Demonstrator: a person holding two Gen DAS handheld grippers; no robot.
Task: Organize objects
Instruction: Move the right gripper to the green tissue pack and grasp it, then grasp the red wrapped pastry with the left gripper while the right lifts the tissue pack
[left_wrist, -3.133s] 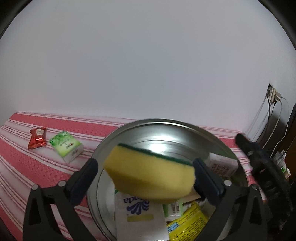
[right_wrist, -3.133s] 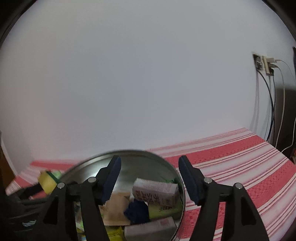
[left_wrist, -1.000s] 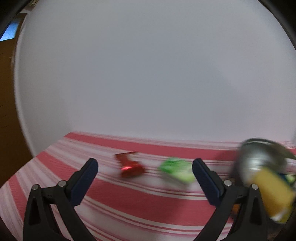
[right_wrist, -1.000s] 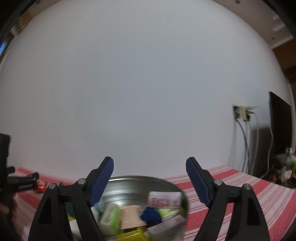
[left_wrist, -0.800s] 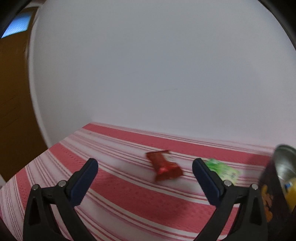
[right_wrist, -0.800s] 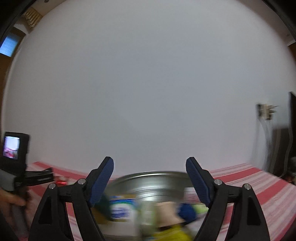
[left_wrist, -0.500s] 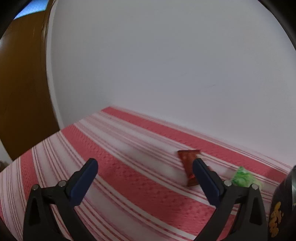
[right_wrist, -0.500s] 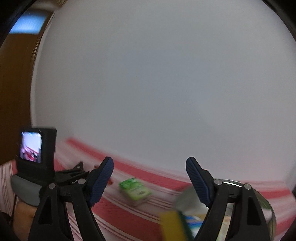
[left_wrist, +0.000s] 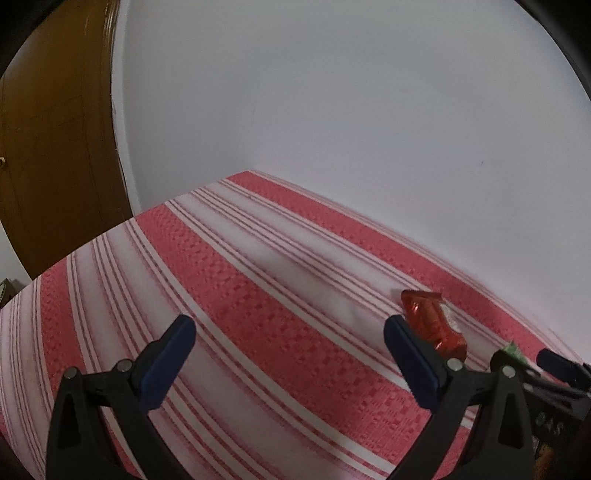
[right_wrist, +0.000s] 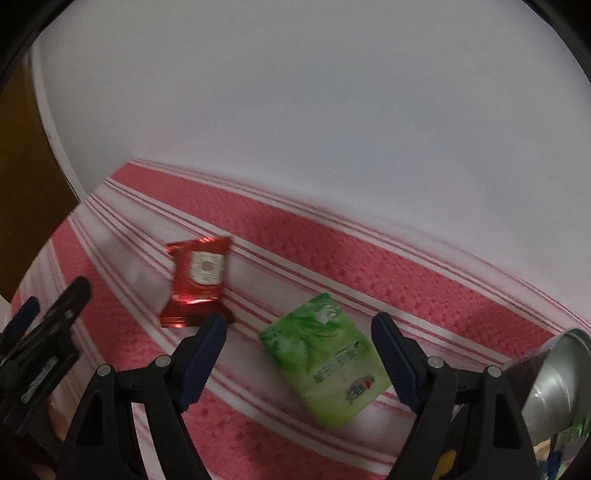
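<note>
A: In the right wrist view our right gripper (right_wrist: 298, 330) has its fingers wide apart with nothing between them. The green packet (right_wrist: 325, 369) lies flat on the striped table (right_wrist: 406, 273), in the lower middle of the frame, right in the gap between the two blue pads, touching neither.

B: And the red packet (right_wrist: 197, 282) sits up and to the left of it, just past the left finger tip, apart from the green one.

A: In the left wrist view our left gripper (left_wrist: 289, 328) is also spread open and empty. There the red packet (left_wrist: 432, 321) lies just behind the right finger tip, at the right of the frame, outside the gap.

B: What about containers?

A: We see a metal tin (right_wrist: 557, 384) at the lower right edge of the right wrist view, cut off by the frame. Its shiny inner wall shows, with bits of green, yellow and blue below it that we cannot make out.

B: In the left wrist view only a green sliver shows at the far right, behind dark gripper parts. The left gripper (right_wrist: 40, 332) itself appears at the left edge of the right wrist view, partly cropped.
</note>
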